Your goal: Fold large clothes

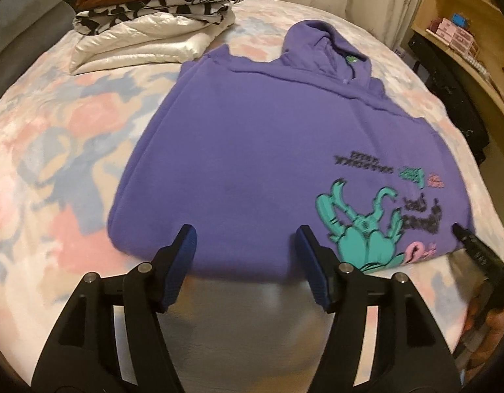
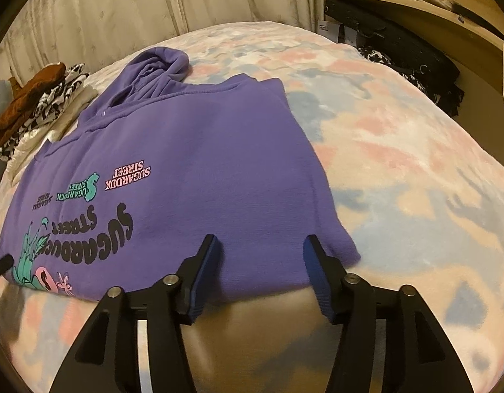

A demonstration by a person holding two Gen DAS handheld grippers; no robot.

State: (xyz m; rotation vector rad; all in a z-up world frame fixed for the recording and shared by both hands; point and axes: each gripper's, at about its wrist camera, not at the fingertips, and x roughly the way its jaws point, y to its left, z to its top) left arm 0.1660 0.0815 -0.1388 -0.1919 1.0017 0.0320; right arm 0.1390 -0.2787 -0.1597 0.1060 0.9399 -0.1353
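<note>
A purple hoodie (image 1: pixel 252 137) (image 2: pixel 193 150) lies flat on the bed with its sleeves folded in and its hood at the far end. Black, teal and pink print covers the near part, right of centre in the left wrist view. My left gripper (image 1: pixel 245 232) hovers open over the near hem on the hoodie's left half, with only flat fabric showing between its blue pads. My right gripper (image 2: pixel 261 240) stands open over the near right corner of the hem, pads apart from the cloth. Each gripper's tip shows at the edge of the other view: the right one (image 1: pixel 463 232), the left one (image 2: pixel 3 262).
A pile of folded clothes (image 1: pixel 153 23) (image 2: pixel 39 108), brown, black-and-white and cream, sits at the bed's far left. The pastel bedspread (image 1: pixel 55 137) (image 2: pixel 415 163) spreads around the hoodie. A wooden shelf (image 1: pixel 464 29) and dark bags (image 2: pixel 415 55) stand right of the bed.
</note>
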